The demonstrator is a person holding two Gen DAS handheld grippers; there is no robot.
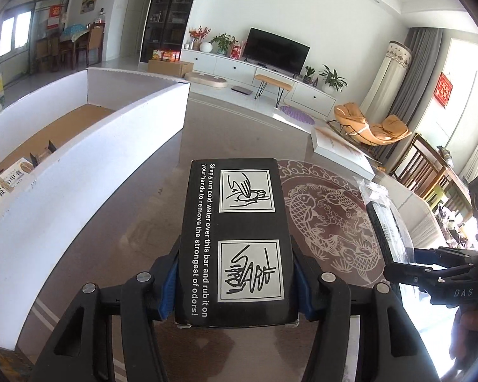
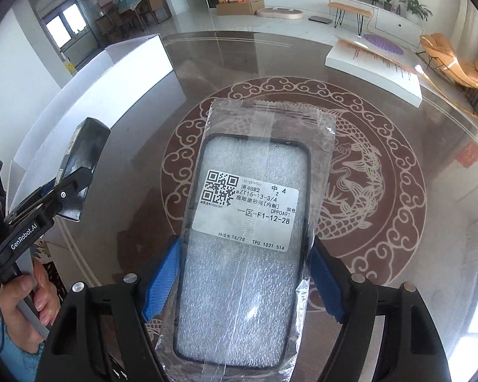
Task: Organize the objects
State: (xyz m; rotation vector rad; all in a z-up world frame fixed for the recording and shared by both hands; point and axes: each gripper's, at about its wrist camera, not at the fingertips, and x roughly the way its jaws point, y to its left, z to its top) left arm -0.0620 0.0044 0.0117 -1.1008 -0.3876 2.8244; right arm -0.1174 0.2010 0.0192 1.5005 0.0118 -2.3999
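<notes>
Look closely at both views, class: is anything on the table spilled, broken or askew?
Nothing stands out. The left gripper holds a black box, the right gripper a bagged phone case, both above the table. No spills or damage show.

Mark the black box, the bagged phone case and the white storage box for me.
black box [image 1: 235, 242]: left wrist view, on its printed top face.
bagged phone case [image 2: 245, 254]: right wrist view, on the foam below the label.
white storage box [image 1: 89, 172]: left wrist view, on its near outer wall.
</notes>
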